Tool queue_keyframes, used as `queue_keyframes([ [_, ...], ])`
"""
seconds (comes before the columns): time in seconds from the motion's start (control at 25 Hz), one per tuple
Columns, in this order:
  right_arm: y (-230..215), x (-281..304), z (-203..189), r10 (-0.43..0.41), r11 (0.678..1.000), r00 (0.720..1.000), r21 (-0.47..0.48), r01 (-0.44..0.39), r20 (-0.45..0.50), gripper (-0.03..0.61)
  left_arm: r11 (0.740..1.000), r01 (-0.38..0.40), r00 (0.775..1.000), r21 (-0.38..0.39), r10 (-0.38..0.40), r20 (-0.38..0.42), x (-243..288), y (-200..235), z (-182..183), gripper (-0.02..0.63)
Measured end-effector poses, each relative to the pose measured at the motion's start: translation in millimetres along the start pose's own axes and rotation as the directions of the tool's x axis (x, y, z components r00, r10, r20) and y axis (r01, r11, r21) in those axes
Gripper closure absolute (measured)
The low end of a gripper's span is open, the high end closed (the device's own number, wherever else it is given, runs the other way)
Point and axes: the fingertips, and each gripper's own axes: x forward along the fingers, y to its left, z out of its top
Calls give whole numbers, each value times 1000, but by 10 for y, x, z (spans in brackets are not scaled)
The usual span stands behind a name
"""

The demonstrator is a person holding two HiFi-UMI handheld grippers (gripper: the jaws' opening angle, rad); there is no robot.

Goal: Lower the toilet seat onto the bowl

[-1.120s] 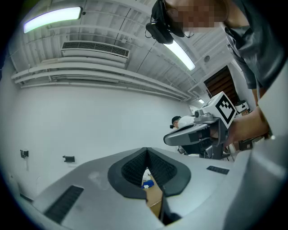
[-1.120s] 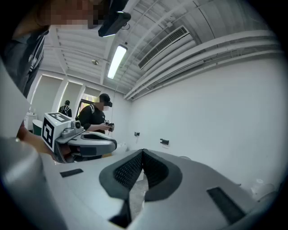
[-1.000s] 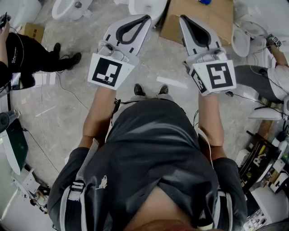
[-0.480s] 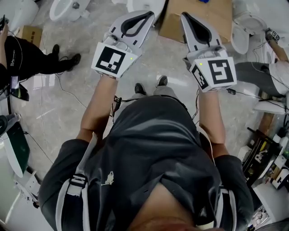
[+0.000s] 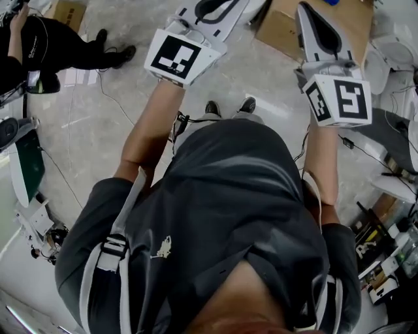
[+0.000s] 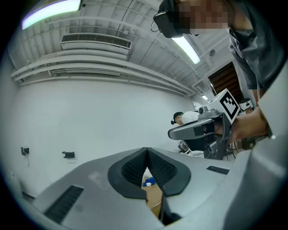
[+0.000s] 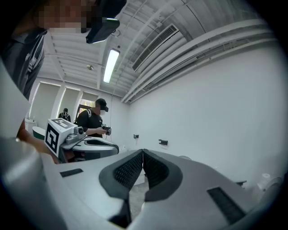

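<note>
Both grippers are held out level in front of the person, side by side. In the head view my left gripper (image 5: 219, 4) reaches the top edge, with its marker cube (image 5: 180, 57) behind it. My right gripper (image 5: 302, 8) points the same way, cube (image 5: 339, 99) behind. In the left gripper view the left gripper (image 6: 146, 149) is shut with nothing between its pads. In the right gripper view the right gripper (image 7: 142, 151) is likewise shut and empty. A white toilet (image 5: 384, 60) shows at the right edge of the head view. No toilet seat is near either gripper.
A cardboard box (image 5: 287, 29) lies on the marble floor ahead between the grippers. A person in black (image 5: 39, 49) stands at the far left, another person (image 7: 92, 121) shows in the right gripper view. Cables and gear (image 5: 379, 241) crowd the right side. A white wall faces both grippers.
Both grippers have moved forward, up and right in the head view, the left one now cut by the top edge. The box and toilets have slid toward the top. Both stay shut.
</note>
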Motion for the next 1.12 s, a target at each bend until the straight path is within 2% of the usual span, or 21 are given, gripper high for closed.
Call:
queue_keyframes([
  [0.2, -196, 87, -107, 41, 999, 999, 14, -41, 7, 571, 999, -20, 1000, 47, 20, -8, 193, 16, -25, 611],
  [0.48, -264, 291, -194, 33, 998, 999, 51, -32, -21, 571, 998, -50, 999, 45, 50, -4, 170, 264, -14, 611],
  [0.8, -172, 711, -81, -24, 1000, 999, 7, 24, -37, 571, 1000, 5, 999, 1, -5, 32, 199, 724, -89, 611],
  [1.12, -186, 1050, -85, -107, 994, 992, -9, 106, -62, 571, 998, 64, 997, 22, -65, 49, 281, 1072, -151, 611],
])
